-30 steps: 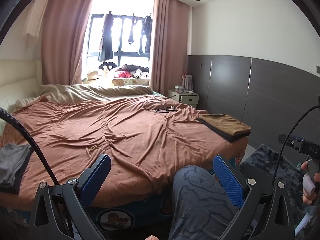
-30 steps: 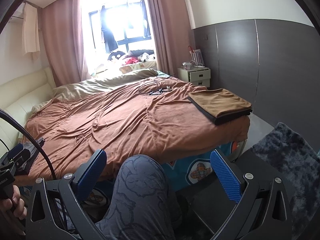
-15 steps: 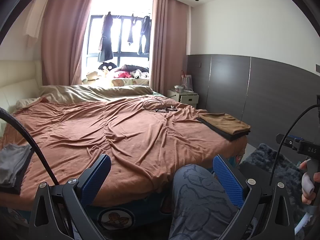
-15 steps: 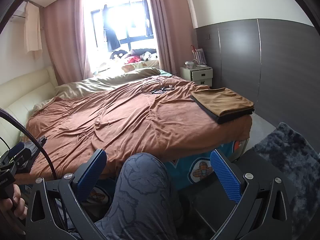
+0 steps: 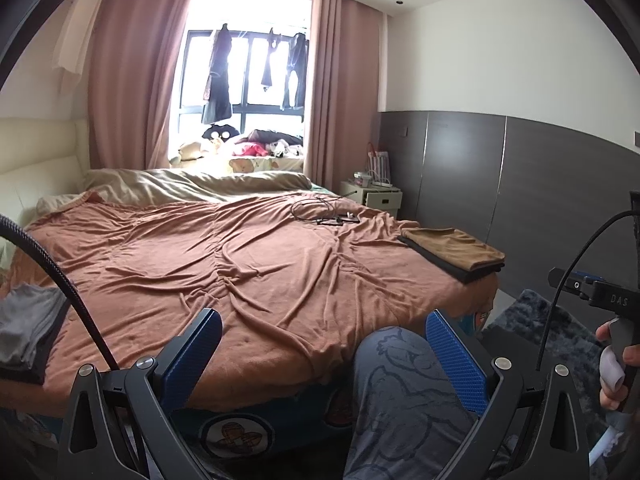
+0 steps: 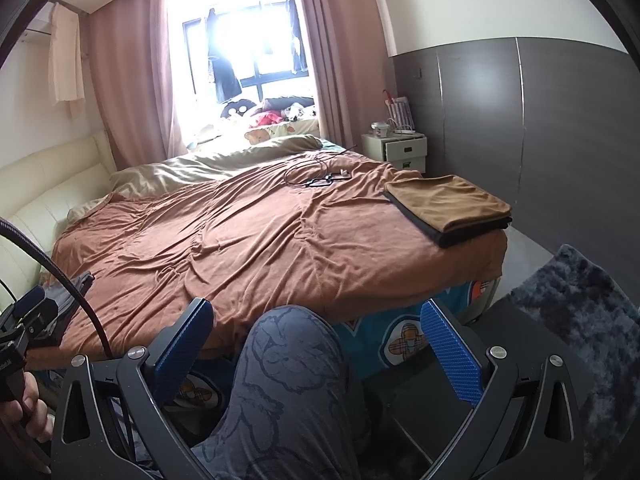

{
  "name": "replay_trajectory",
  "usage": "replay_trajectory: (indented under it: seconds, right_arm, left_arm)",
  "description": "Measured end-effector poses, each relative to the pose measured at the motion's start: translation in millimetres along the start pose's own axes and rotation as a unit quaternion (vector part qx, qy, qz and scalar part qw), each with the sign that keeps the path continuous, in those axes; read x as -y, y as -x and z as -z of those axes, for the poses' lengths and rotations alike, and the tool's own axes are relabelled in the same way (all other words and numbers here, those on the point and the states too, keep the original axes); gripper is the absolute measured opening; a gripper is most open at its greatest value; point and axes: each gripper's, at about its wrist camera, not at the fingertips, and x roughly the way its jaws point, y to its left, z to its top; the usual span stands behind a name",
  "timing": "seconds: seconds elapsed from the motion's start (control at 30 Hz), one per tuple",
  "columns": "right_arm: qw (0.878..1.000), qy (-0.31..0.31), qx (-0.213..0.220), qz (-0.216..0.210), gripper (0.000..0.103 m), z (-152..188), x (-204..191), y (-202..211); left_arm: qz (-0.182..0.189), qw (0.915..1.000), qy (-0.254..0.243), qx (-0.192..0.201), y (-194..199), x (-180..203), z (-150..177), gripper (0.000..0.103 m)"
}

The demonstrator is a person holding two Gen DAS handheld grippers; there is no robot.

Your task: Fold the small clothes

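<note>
A folded stack, a tan garment on a black one (image 5: 456,254), lies at the right front corner of the bed; it also shows in the right wrist view (image 6: 450,208). A grey garment (image 5: 24,328) lies at the bed's left front edge, partly cut off, and shows small in the right wrist view (image 6: 72,292). My left gripper (image 5: 320,352) is open and empty, held off the bed's front edge. My right gripper (image 6: 316,340) is open and empty, above the person's knee (image 6: 292,364).
The bed has a rumpled brown cover (image 5: 240,272). Cables and a phone (image 5: 328,216) lie far on it. A white nightstand (image 6: 400,148) stands by the dark wall panels. A dark shaggy rug (image 6: 580,320) lies on the floor to the right.
Both views have shifted slightly; the right wrist view has drifted a little to the right. Both grippers stay open and nothing on the bed has moved.
</note>
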Motion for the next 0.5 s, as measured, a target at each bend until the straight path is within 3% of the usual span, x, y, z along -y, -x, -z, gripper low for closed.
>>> replay_trajectory:
  seconds: [0.5]
  right_arm:
    - [1.0, -0.004, -0.008, 0.006, 0.103, -1, -8, -4]
  left_arm:
    - [-0.004, 0.9998, 0.021, 0.005, 10, -17, 7, 0.103]
